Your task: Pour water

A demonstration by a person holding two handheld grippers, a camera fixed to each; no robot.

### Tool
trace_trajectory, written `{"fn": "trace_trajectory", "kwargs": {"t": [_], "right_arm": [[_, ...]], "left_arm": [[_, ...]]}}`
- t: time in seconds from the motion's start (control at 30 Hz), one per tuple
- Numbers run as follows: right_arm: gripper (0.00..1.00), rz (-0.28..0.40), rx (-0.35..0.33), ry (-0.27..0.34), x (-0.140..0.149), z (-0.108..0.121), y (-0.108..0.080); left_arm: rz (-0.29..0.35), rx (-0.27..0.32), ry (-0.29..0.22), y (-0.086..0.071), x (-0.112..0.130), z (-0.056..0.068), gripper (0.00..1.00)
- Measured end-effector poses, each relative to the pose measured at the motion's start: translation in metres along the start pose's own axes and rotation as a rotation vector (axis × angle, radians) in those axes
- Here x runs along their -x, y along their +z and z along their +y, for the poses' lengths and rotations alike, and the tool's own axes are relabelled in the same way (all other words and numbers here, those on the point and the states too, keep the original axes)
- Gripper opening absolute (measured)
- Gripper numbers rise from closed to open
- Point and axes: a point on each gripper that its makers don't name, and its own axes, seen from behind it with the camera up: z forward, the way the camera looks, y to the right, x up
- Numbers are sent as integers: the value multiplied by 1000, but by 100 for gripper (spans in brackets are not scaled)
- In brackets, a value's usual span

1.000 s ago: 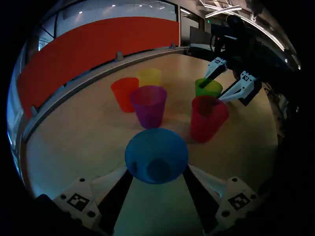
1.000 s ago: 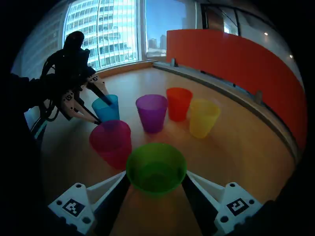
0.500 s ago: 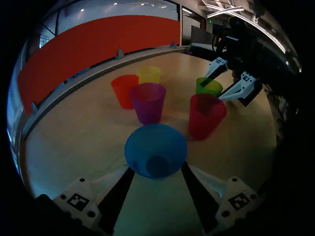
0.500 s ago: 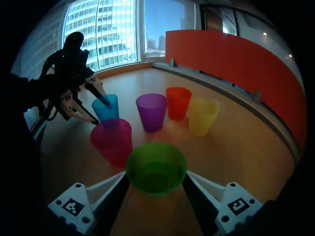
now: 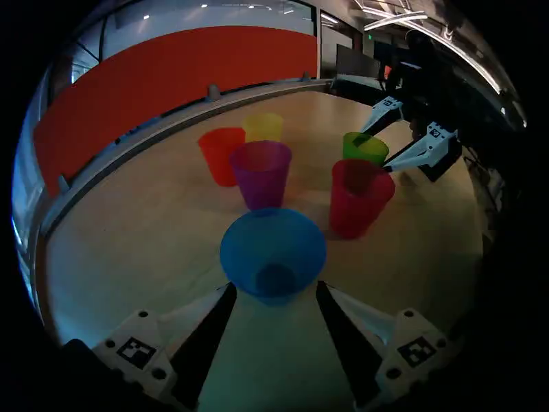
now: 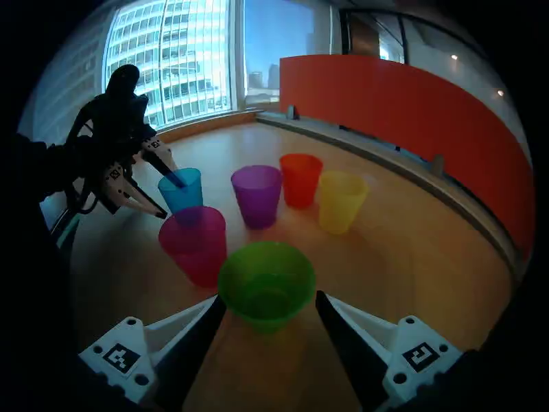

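A blue cup sits between the fingers of my left gripper, which is shut on its lower part. My right gripper is shut on a green cup the same way. In the left gripper view the right gripper holds the green cup at the far right. In the right gripper view the left gripper holds the blue cup at the left. Whether either cup holds water cannot be told.
On the wooden table stand a pink-red cup, a purple cup, an orange cup and a yellow cup, grouped between the two grippers. An orange partition runs along the table's far edge.
Both held cups sit slightly higher in their own views than a second ago. The standing cups have drifted a little in both views; none of them has been touched.
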Motion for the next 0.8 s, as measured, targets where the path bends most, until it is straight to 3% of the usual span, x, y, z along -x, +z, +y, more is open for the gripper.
{"fn": "trace_trajectory", "kwargs": {"t": [0.6,0.8], "right_arm": [[100,64,105,71,9,11,-45],[100,95,144,92,7,16,-58]], "left_arm": [[18,-102,-41,-28,10,-15,86],[57,-150,-60,-39,2,-22,86]]}}
